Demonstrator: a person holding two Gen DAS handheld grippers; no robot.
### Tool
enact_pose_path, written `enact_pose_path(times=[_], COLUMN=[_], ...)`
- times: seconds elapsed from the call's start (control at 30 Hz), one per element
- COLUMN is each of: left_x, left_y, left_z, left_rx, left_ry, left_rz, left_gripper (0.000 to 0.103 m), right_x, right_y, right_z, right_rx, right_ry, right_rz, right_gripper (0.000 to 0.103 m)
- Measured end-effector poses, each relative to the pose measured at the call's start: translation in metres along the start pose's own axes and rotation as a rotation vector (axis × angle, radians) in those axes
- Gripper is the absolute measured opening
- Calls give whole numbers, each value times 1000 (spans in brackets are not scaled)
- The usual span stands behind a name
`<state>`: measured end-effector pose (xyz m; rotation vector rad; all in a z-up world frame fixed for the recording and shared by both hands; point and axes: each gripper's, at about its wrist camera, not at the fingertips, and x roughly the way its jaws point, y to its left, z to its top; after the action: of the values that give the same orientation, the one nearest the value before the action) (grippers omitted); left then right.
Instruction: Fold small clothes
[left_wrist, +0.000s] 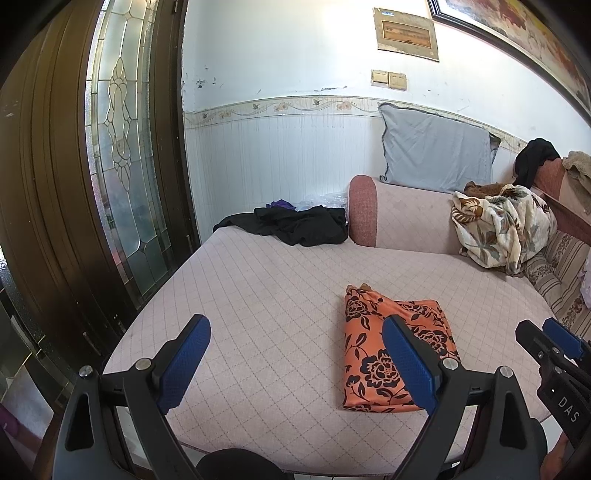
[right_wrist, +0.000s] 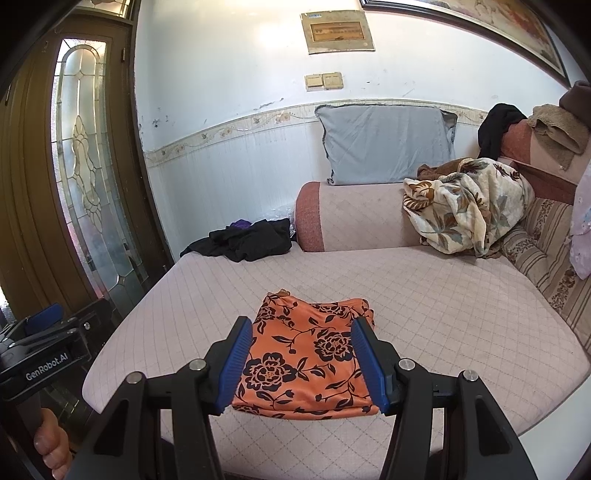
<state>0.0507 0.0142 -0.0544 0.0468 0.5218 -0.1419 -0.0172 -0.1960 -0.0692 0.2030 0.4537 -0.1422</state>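
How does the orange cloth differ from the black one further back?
The orange cloth is folded into a flat, neat rectangle; the black cloth lies crumpled in a heap. The orange one has a black flower print; the black one looks plain. The orange one lies near the front edge, the black one at the far corner. Both rest on the same pink cushion.

My left gripper (left_wrist: 295, 362) and my right gripper (right_wrist: 301, 363) both have blue pads on black frames. The folded cloth (right_wrist: 306, 358) is orange with black roses and leaves. The sofa seat (right_wrist: 424, 295) is pale pink with a thin diamond grid. At ten o'clock lies a black garment (right_wrist: 243, 240); at twelve a grey-blue pillow (right_wrist: 384, 144); at two a cream blanket (right_wrist: 469, 206) with brown and grey leaves.
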Motion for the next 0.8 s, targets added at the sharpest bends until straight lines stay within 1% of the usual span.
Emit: enact_pose_path(times=[0.8], left_x=[12], left_y=[-2], left_z=[-2], left_rx=[3], left_ry=[24], left_rz=[2], left_gripper=[94], right_x=[11], right_y=[-2], right_z=[-4], right_rx=[13], right_ry=[20], right_rz=[-6], right_gripper=[60])
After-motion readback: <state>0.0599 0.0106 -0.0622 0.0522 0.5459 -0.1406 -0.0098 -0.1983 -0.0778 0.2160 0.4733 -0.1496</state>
